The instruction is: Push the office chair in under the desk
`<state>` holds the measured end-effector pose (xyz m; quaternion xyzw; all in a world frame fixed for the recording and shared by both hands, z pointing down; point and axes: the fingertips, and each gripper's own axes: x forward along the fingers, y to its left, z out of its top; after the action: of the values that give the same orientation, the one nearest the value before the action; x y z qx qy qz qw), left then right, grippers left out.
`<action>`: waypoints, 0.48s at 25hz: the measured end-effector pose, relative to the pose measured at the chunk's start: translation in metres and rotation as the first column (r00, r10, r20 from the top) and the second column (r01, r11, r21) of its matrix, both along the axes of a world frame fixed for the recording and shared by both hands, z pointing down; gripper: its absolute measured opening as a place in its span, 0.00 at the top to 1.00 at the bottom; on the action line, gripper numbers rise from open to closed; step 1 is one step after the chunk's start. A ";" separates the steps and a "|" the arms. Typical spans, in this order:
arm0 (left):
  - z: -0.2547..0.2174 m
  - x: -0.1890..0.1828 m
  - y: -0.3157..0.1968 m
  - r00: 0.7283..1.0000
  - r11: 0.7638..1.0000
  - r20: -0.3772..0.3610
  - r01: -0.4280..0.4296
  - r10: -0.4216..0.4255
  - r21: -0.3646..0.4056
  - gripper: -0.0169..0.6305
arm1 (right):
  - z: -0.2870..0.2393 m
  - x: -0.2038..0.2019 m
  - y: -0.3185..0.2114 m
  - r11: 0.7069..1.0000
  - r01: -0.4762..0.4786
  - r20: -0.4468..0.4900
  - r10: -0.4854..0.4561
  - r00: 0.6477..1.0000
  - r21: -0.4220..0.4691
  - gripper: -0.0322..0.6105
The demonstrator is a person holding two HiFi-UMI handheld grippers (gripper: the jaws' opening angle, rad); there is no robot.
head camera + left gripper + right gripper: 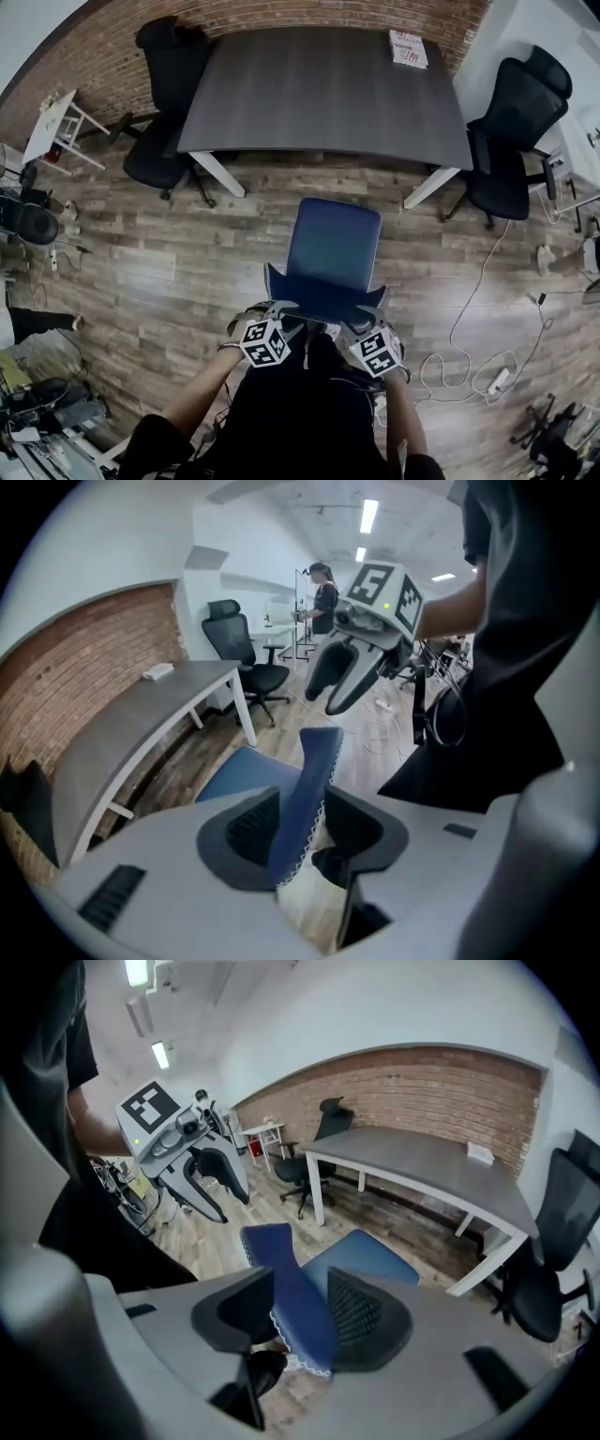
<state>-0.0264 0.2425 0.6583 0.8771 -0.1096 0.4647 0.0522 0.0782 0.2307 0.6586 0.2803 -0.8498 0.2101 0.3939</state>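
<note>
As the person looks steeply down, two forearms reach forward from the bottom of the head view, each holding a gripper with a marker cube. The left gripper (302,824) and the right gripper (302,1312) sit side by side at the top edge of a blue backrest (323,298).

In the left gripper view, the dark fingers (248,832) are spread, one on each side of the backrest's stitched edge, with a sliver of gap on one side. In the right gripper view, the fingers (366,1316) are spread the same way, the blue edge standing between them and lying closer to one pad. Neither pair is clearly clamped on it.

The backrest belongs to the office chair (333,239), which stands on the wood floor (169,272) with its seat facing away from the person. It is in front of the middle of the counter (328,89), apart from its near edge and not under it.

A white cable (469,319) loops across the floor to the right. The counter has a dark grey top and white legs, with a small printed packet (408,47) at its far right corner. Black office chairs stand at its left end (164,103) and right end (516,131). A brick wall (94,47) runs behind.
</note>
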 end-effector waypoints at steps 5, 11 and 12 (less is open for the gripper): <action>0.047 -0.011 0.010 0.985 0.993 0.126 -0.112 0.117 -0.047 0.72 | 0.034 -0.008 0.016 0.986 0.121 -0.070 -0.130 0.989 -0.115 0.66; 0.083 -0.020 0.008 0.964 0.984 0.204 -0.160 0.173 -0.079 0.64 | 0.077 0.000 0.040 0.940 0.259 -0.223 -0.308 0.925 -0.223 0.64; 0.088 -0.021 0.007 0.960 0.983 0.216 -0.166 0.180 -0.081 0.64 | 0.082 0.001 0.041 0.935 0.269 -0.241 -0.323 0.915 -0.232 0.63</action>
<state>-0.0474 0.2493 0.7461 0.8238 -0.0232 0.5658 0.0261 0.0796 0.2719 0.7407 0.1346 -0.7948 0.1885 0.5609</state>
